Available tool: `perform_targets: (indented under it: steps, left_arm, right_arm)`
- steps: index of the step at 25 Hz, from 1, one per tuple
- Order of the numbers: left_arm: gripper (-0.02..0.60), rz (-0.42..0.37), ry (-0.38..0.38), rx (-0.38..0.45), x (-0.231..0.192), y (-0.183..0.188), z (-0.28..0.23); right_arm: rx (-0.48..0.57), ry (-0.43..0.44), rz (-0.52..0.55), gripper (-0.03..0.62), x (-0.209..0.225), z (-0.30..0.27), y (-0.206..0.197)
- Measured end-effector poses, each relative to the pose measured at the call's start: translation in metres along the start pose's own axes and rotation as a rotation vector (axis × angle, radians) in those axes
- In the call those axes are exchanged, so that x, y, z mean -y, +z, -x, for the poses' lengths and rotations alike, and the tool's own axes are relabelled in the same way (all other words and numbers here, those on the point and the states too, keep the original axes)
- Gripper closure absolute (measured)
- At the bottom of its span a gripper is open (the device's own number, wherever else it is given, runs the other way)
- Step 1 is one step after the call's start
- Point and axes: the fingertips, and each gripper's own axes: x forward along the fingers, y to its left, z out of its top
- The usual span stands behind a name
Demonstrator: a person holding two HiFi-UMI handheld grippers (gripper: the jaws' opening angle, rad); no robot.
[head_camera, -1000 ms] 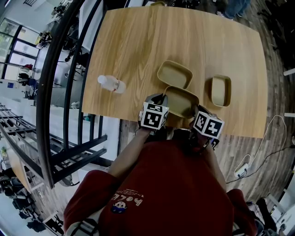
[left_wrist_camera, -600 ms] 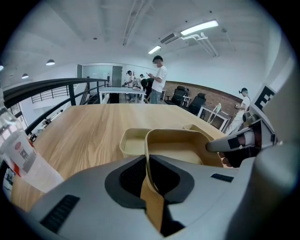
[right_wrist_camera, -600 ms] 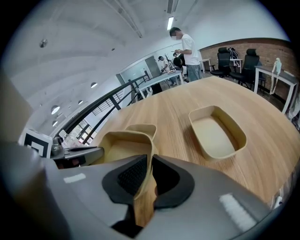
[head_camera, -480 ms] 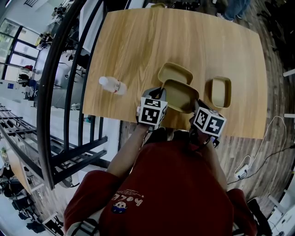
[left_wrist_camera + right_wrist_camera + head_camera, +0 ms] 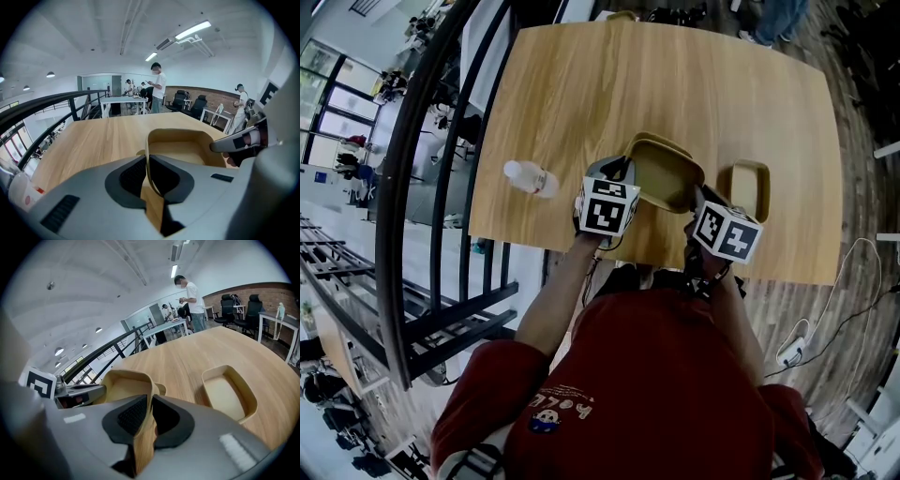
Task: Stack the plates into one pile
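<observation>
Three plates share the counter [image 5: 581, 84], and one of them is no longer where it was a second ago. The held plate [image 5: 664, 176] was down by the near edge then. You have since raised it and carried it away from you, so it now hangs tilted over the second plate [image 5: 161, 389] and covers nearly all of it in the head view. Only a sliver of that lower rim shows past it in the gripper views. The third plate [image 5: 750, 190] sits apart to the right, untouched, and the bottle [image 5: 530, 176] lies well off to the left.

Your left gripper [image 5: 146, 176] is clenched on the plate's left rim, the thin wall pinched between its fingers [image 5: 129, 176]. Your right gripper [image 5: 149, 416] is clamped the same way on the opposite rim.

My reading is that the carry is nearly done: you still need to level the plate, square it to the one beneath and lower it in before letting go. After that, the third plate remains.
</observation>
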Motion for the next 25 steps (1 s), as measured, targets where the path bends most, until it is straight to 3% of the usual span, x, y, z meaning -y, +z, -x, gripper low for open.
perform_targets:
  steps: [11, 25]
  left_arm:
    - [0.552, -0.024, -0.004, -0.019, -0.012, 0.024, -0.029]
    - [0.554, -0.015, -0.014, -0.118, -0.024, -0.001, -0.059]
  right_arm:
    - [0.002, -0.02, -0.026, 0.545, 0.004, -0.022, 0.025]
    - [-0.088, -0.038, -0.062, 0.545, 0.013, -0.053, 0.004]
